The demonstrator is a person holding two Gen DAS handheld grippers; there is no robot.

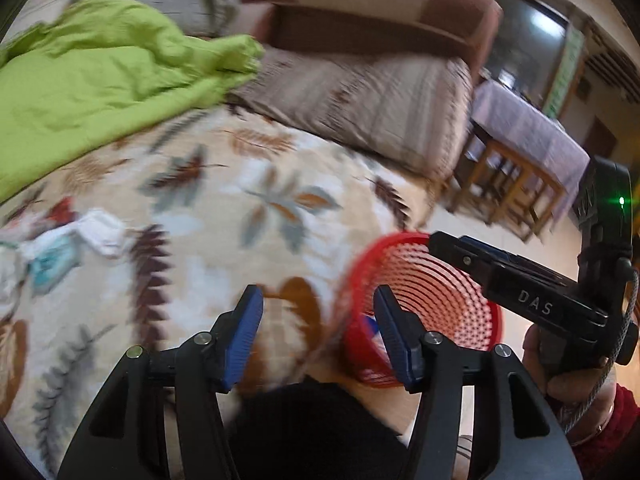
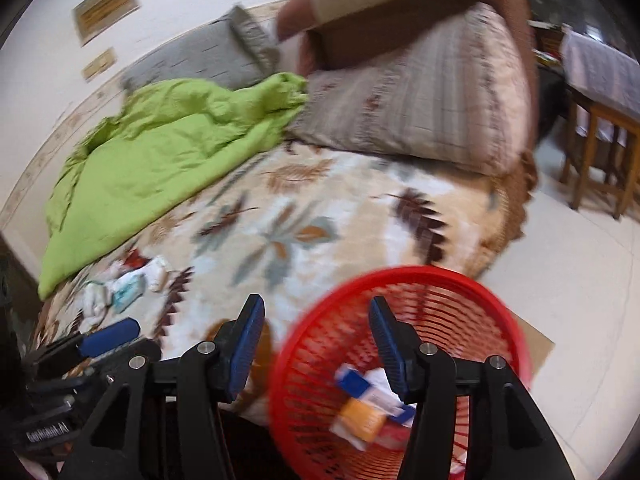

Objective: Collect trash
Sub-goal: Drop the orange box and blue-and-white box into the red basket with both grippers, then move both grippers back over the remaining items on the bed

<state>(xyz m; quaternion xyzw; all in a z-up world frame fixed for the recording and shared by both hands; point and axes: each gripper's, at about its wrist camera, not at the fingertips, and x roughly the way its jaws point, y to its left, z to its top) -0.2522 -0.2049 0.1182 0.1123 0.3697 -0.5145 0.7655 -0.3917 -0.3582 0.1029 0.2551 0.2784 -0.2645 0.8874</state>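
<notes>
Trash, uncollected — a small heap of crumpled white and pale-blue wrappers (image 2: pixel 128 288) lying on the bed's near-left part, just below the edge of the green quilt; seen also in the left wrist view at the far left (image 1: pixel 60 248). Blur hides how many pieces there are.

Trash, collected — several packets, one orange and one blue-and-white (image 2: pixel 368 404), lying in the bottom of the red mesh basket (image 2: pixel 460 280). The basket stands just beside the bed's near corner, apparently on the floor.

Progress, judged: partly done. Some pieces are binned; the heap on the bed is left.

Left tool (image 1: pixel 318 332): jaws apart, nothing between them, pointing at the bed's edge and the basket's rim.

Right tool (image 2: pixel 316 344): jaws apart, empty, held over the basket's near side. A hand (image 1: pixel 560 376) in a red sleeve grips its handle.

Surface: bed with a cream leaf-patterned blanket (image 2: pixel 320 208), a green quilt (image 2: pixel 168 140) bunched at the far left, a striped pillow (image 2: pixel 420 108) and a grey pillow (image 2: pixel 200 56) at the head.

Room: brown headboard (image 1: pixel 360 0), pale tiled floor (image 2: pixel 580 280), a wooden table (image 1: pixel 532 148) with a lilac cloth well apart to the right, framed pictures (image 2: pixel 106 6) on the wall.
</notes>
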